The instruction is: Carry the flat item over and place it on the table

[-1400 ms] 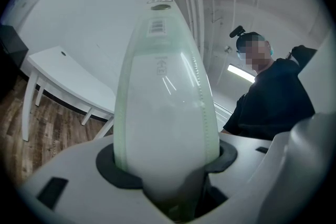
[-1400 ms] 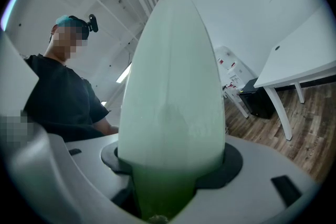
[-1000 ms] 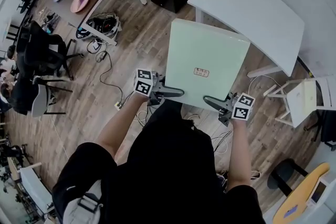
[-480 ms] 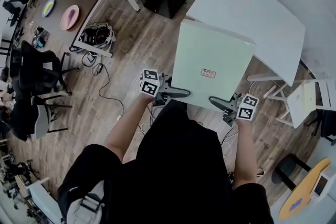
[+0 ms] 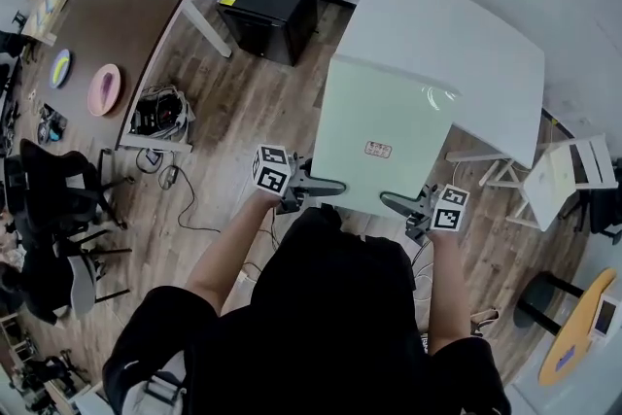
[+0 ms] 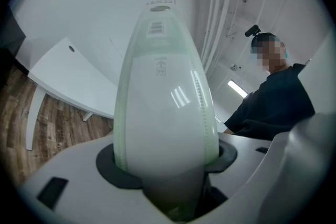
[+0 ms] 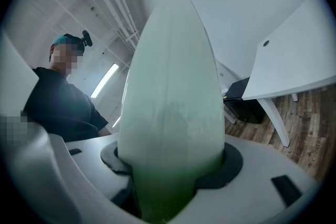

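Left gripper point(image 5: 326, 188) and right gripper point(image 5: 394, 201) each clamped on the near edge of the green panel point(image 5: 384, 112), held flat, far edge overlapping white table point(image 5: 466, 34).

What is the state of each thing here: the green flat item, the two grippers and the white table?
green flat item: carried by its near edge, one gripper at each near corner; its far edge overlaps the table's edge in the head view.
left gripper: shut on the green flat item.
right gripper: shut on the green flat item.
white table: visible top bare.
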`<state>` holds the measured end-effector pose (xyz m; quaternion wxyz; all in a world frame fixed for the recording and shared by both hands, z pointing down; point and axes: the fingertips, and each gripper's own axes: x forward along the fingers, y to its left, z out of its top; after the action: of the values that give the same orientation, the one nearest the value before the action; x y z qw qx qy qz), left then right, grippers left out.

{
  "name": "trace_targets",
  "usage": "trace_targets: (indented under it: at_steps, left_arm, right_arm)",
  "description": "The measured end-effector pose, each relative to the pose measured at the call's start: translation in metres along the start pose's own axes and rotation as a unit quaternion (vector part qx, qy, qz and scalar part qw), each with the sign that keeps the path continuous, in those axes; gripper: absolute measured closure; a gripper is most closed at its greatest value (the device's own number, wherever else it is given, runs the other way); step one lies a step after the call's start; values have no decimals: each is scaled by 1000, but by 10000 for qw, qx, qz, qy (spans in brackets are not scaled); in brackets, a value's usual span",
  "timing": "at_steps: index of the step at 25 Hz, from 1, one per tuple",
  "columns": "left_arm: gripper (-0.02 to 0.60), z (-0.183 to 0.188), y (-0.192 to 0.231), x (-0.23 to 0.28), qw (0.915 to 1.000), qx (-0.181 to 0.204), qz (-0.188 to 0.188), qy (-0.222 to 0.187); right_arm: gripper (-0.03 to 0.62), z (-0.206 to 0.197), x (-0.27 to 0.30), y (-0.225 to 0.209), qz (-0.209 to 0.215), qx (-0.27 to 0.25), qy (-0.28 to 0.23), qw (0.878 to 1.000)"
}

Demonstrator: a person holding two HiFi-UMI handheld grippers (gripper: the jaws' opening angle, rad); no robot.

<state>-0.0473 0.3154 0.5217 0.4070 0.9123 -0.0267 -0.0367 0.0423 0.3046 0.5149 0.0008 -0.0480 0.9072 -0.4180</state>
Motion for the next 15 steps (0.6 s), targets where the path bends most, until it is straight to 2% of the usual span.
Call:
trace_targets:
  at_steps: [6, 10, 15]
  left_arm:
    - [287, 9, 13, -13, 9996, 10, -175, 223]
    - [287, 21, 19, -7, 9996, -125, -160, 213]
    - [287, 34, 31, -3, 9997, -67, -197, 126]
  right_arm:
    - [286, 5, 13, -8, -177, 57, -235, 9996]
    - [286, 17, 10, -16, -182, 123, -224, 9995]
    - [286, 34, 10, -25, -183, 63, -168, 9997]
